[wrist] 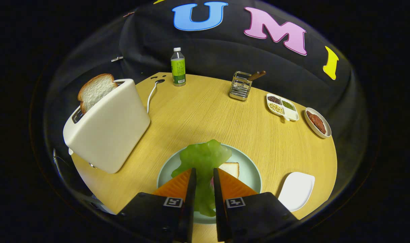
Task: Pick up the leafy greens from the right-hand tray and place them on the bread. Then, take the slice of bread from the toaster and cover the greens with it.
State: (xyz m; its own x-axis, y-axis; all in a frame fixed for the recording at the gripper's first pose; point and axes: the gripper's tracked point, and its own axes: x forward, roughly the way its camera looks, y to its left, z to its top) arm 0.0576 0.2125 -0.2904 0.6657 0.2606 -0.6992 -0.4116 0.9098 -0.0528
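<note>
The gripper (203, 175) grips the leafy greens (203, 158) between both fingers above the plate (248, 168), over the bread (230, 168); an off-centre release risks greens draping past the slice onto the plate.

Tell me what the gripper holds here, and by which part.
The gripper is shut on the leafy greens, pinching their lower, stem-side part; the leafy top sticks out beyond the fingers, above the plate.

A green-labelled bottle (178, 66), a wire utensil holder (240, 86), a divided bean dish (281, 106) and a sauce dish (317, 122) are sitting on the round wooden table (205, 111).
</note>
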